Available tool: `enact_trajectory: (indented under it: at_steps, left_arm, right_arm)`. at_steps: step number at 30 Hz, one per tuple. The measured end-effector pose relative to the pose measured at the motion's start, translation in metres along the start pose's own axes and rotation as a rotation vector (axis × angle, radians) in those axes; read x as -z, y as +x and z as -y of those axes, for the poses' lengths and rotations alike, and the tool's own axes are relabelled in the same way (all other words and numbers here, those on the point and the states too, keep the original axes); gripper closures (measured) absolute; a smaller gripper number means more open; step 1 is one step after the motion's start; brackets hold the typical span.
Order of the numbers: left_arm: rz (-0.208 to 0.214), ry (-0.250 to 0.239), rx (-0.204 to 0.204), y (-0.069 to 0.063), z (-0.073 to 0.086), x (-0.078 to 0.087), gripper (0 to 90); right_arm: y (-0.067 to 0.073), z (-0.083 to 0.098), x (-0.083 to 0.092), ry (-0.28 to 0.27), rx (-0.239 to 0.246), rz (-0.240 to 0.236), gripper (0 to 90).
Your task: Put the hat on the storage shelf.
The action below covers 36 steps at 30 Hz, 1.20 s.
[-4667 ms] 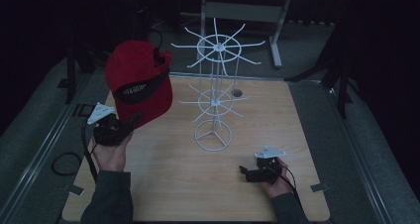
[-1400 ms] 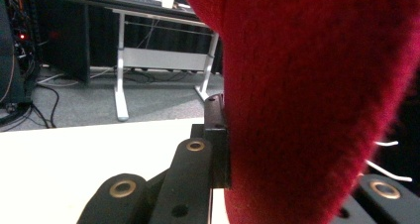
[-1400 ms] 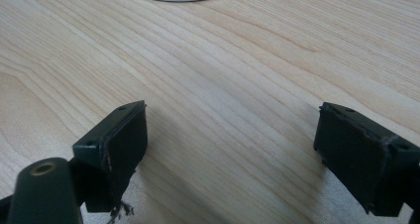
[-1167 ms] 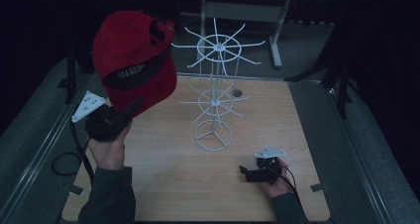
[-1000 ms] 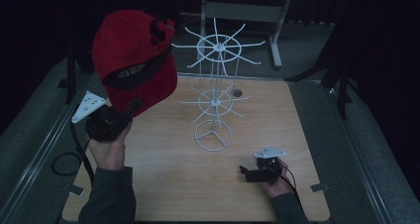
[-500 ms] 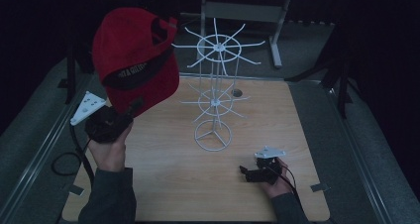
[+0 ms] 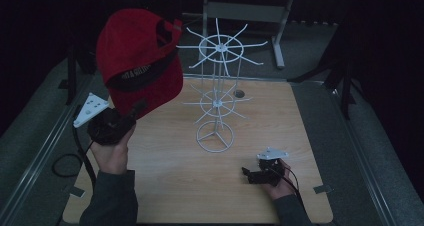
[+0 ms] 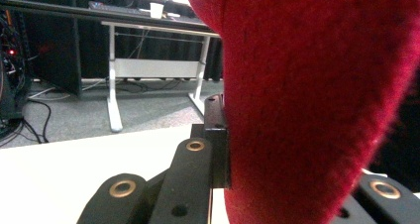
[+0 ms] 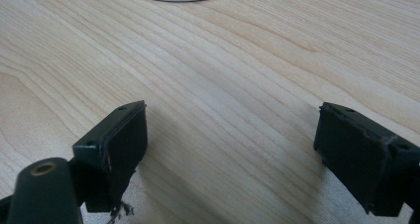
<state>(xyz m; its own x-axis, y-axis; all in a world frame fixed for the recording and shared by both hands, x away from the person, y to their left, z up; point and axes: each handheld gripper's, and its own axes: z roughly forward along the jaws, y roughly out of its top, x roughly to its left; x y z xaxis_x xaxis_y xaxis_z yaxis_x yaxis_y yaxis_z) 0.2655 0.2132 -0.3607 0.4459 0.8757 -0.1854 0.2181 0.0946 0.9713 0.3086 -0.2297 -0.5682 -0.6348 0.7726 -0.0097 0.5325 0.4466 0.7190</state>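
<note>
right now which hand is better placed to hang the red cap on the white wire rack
Left. The left gripper already grips the red cap, raised beside the white wire rack near its top spokes. The right gripper is open and low on the table, in front of the rack's base, holding nothing.

A pale wooden worktop sits on grey carpet. Beyond its far edge stands a white-legged desk with a small white cup on top, and cables trail across the floor.
</note>
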Motion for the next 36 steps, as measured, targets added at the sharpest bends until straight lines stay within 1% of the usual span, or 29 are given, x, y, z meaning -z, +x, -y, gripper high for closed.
enact_trajectory:
  at_steps: [6, 18, 24, 31, 33, 36]
  left_arm:
    - [0.004, 0.006, -0.010, -0.004, 0.002, -0.002, 85.1]
    - [0.030, 0.029, -0.007, -0.007, 0.007, -0.007, 85.0]
    - [0.021, 0.045, -0.028, -0.008, 0.010, -0.008, 85.0]
    - [0.016, 0.063, -0.021, -0.007, 0.017, -0.010, 85.0]
    - [0.005, 0.069, -0.033, -0.008, 0.018, -0.011, 85.0]
    - [0.001, 0.074, -0.048, -0.011, 0.019, -0.012, 85.0]
  right_arm:
    - [0.000, 0.000, 0.000, 0.000, 0.000, 0.000, 13.1]
    - [0.000, 0.000, 0.000, 0.000, 0.000, 0.000, 13.1]
    - [0.000, 0.000, 0.000, -0.001, 0.001, 0.001, 13.1]
    - [0.000, 0.000, 0.000, -0.001, 0.001, 0.001, 13.1]
    - [0.000, 0.000, 0.000, -0.001, 0.002, 0.001, 13.1]
    - [0.000, 0.000, 0.000, -0.002, 0.003, 0.001, 13.1]
